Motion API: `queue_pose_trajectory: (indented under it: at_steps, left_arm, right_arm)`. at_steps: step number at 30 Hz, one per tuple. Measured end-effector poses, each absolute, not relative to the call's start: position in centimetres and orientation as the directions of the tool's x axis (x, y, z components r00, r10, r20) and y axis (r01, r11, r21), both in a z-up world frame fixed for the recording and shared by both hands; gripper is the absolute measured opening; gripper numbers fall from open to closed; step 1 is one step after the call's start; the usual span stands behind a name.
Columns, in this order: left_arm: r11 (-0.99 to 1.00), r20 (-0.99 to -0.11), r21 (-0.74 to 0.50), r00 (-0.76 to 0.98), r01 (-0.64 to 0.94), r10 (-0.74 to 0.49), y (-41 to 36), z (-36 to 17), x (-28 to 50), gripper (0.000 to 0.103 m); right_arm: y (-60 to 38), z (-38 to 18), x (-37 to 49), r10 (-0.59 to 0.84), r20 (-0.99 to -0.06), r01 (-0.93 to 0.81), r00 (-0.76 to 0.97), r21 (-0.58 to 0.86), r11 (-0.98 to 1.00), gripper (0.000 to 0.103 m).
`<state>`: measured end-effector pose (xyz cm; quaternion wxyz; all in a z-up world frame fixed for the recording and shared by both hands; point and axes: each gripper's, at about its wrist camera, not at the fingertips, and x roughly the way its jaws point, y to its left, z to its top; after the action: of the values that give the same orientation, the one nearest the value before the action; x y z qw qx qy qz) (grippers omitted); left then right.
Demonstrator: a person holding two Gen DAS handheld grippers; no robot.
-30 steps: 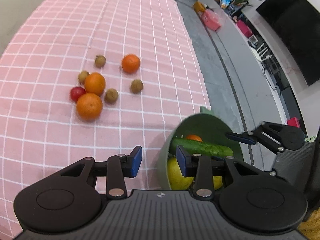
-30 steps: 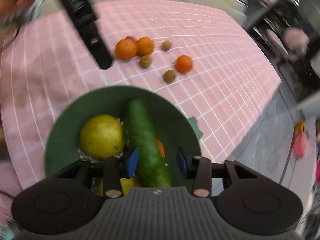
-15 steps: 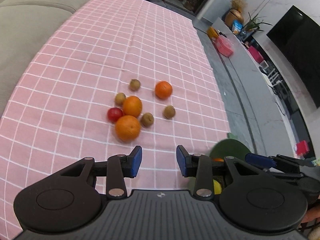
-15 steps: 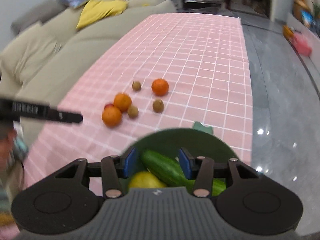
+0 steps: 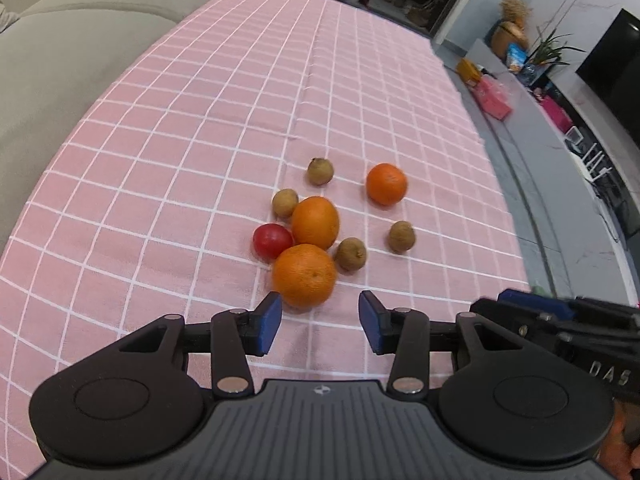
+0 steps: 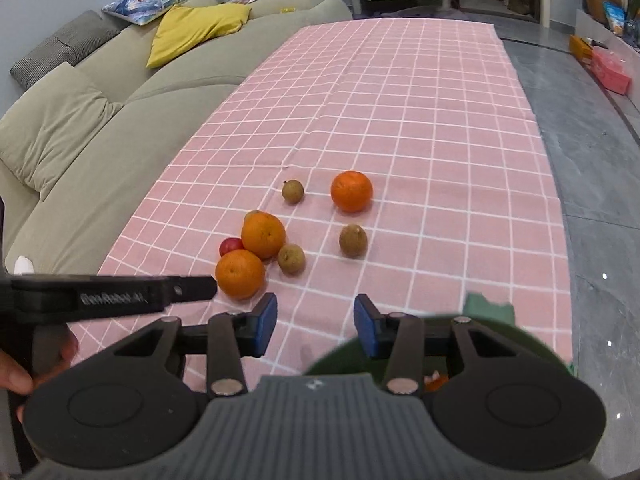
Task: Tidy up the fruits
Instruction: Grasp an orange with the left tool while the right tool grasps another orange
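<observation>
Several fruits lie together on the pink checked tablecloth [image 5: 200, 128]. There are three oranges [image 5: 304, 275] [image 5: 315, 222] [image 5: 386, 183], a small red fruit [image 5: 272, 241] and several small brown fruits [image 5: 351, 254]. My left gripper [image 5: 320, 320] hovers just short of the nearest orange. Its jaws are opening with nothing between them. My right gripper [image 6: 316, 320] is over the near rim of the green bowl [image 6: 532, 344]. Its jaws are closing a little and hold nothing. A bit of orange fruit [image 6: 436, 382] shows inside the bowl; the rest of its contents are hidden.
A beige sofa [image 6: 80, 128] with a yellow cushion [image 6: 192, 28] runs along the table's left side. The table's right edge drops to a grey floor [image 6: 592, 208]. My left gripper's finger [image 6: 192, 288] reaches in from the left, with a person's hand [image 6: 12, 372] below it.
The left view swung from the bowl to the fruit cluster and came closer, and its jaws widened. The right view rolled level and drew back, so the bowl now lies under the gripper.
</observation>
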<state>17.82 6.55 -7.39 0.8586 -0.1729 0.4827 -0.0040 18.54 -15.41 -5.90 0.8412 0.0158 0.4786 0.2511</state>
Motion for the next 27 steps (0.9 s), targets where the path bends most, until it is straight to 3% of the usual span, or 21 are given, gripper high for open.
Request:
queue_pose_trajectory:
  at_steps: [7, 13, 20, 24, 27]
  left_arm:
    - [0.941, -0.841, -0.285, 0.519, -0.181, -0.155, 6.4, -9.0, 19.2, 0.063]
    - [0.951, -0.856, -0.251, 0.499, -0.18, -0.131, 6.0, -10.2, 20.1, 0.063]
    - [0.954, -0.854, -0.234, 0.509, -0.187, -0.109, 5.8, -10.9, 20.5, 0.063]
    - [0.948, -0.847, -0.253, 0.518, -0.192, -0.121, 6.0, -11.0, 20.5, 0.053]
    - [0.95, -0.849, -0.25, 0.514, -0.187, -0.123, 6.0, -11.0, 20.5, 0.051]
  right_arm:
    - [-13.6, -7.2, 21.2, 0.429, -0.811, -0.432, 0.398, 0.247, 0.867, 0.041]
    - [-12.7, -8.3, 22.4, 0.425, -0.822, -0.442, 0.379, 0.243, 0.864, 0.041]
    - [-12.3, -9.3, 23.1, 0.427, -0.831, -0.451, 0.357, 0.248, 0.858, 0.041]
    - [-12.2, -9.7, 23.2, 0.426, -0.833, -0.457, 0.352, 0.244, 0.855, 0.041]
    - [-12.0, -9.7, 23.2, 0.423, -0.833, -0.463, 0.357, 0.235, 0.854, 0.041]
